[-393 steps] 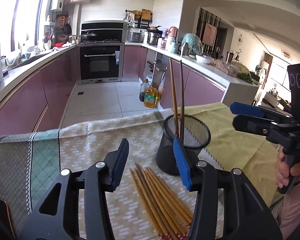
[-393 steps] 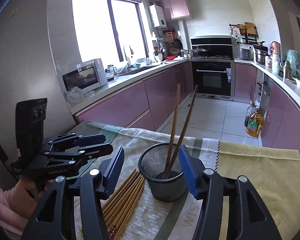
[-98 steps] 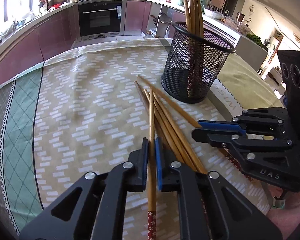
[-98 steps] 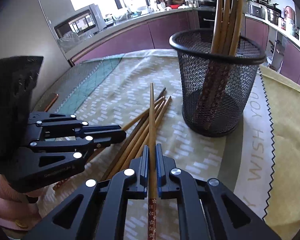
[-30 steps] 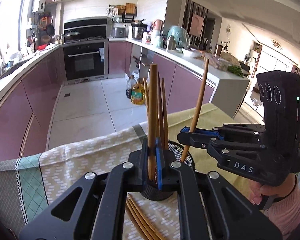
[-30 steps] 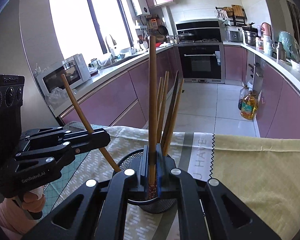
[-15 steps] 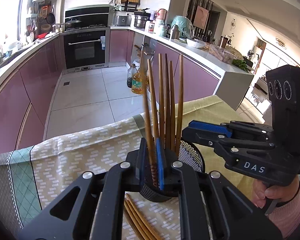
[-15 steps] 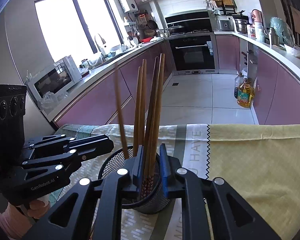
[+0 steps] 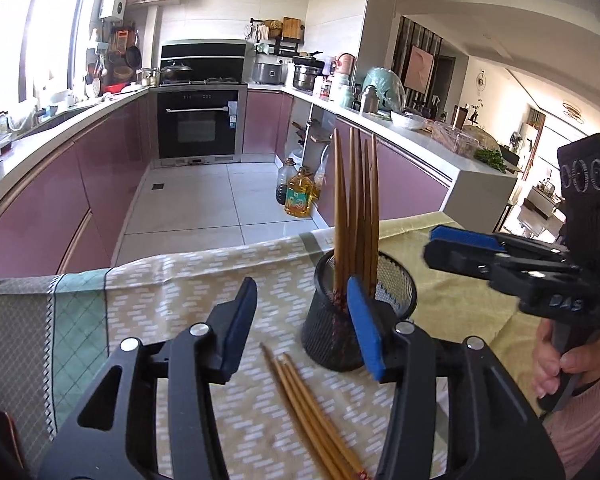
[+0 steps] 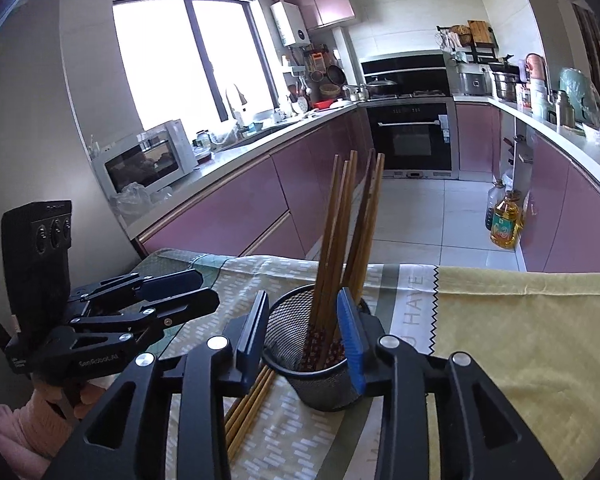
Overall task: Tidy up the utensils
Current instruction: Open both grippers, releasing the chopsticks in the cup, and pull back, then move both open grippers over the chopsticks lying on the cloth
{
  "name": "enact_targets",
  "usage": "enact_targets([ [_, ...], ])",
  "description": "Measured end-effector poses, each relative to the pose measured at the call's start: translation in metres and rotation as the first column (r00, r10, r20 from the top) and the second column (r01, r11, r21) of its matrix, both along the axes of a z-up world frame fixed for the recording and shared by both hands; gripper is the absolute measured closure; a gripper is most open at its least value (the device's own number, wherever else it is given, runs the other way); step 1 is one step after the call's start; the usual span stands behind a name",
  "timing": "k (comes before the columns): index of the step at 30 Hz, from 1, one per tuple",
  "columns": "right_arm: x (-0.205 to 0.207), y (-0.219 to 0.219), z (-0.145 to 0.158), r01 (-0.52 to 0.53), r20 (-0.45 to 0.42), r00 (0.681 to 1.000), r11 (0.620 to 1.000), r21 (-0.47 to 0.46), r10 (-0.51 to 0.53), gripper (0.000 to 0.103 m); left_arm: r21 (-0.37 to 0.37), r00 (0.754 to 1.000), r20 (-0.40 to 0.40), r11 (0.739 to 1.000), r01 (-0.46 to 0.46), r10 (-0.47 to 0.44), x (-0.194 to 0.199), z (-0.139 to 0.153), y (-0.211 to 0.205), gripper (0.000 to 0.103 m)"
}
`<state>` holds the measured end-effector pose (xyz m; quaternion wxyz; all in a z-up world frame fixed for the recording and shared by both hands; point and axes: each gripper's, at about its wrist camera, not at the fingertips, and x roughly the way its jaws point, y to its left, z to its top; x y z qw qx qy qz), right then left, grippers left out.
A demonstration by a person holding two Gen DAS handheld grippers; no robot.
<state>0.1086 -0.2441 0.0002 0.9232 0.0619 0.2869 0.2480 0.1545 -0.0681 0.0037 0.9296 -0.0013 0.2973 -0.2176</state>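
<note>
Releasing is under way on both sides: your left claw (image 9: 302,324) and your right claw (image 10: 304,330) are each opening, and neither has a chopstick between its blue pads. In the right wrist view the mesh holder (image 10: 314,364) appears between the right claw's fingers, but it stands beyond them on the tabletop (image 10: 520,344) and the pads do not press on it.

The standing chopsticks (image 9: 356,216) rest tips up inside the holder, patterned ends at the bottom, leaning on each other and the rim; this keeps them upright without support.

The loose chopsticks (image 9: 308,412) lie flat on the patterned cloth (image 9: 172,292), just beside the holder's base on its left-hand side, bunched roughly parallel. That grouping favours taking one per claw.

Judged from this layout, the task is partly complete: several pieces stand sorted, a small bundle remains. Expect to lower each claw toward the bundle and separate single sticks, as neighbours lying in contact may lift together
</note>
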Motion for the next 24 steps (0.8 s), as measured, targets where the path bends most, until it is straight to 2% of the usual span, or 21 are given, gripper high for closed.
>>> enact_targets([
  [5,-0.030,0.012,-0.011,-0.081,-0.009,0.997,0.997,-0.012,0.081,0.061,0.063,0.999,-0.038,0.998,-0.004,0.006,-0.020,-0.025,0.011,0.054],
  [14,-0.036,0.042,-0.078,-0.119,-0.201,0.974,0.991,-0.064,0.104,0.061,0.140,0.983,-0.181,0.990,0.009,0.017,-0.039,-0.087,0.020,0.054],
  [18,-0.039,0.057,-0.096,-0.135,-0.239,0.965,0.986,-0.097,0.109,0.061,0.140,0.976,-0.215,0.990,0.003,0.027,-0.042,-0.101,0.024,0.054],
  [24,-0.044,0.071,-0.106,-0.136,-0.249,0.964,0.981,-0.140,0.098,0.061,0.142,0.972,-0.233,0.990,0.002,0.032,-0.050,-0.111,0.027,0.054],
])
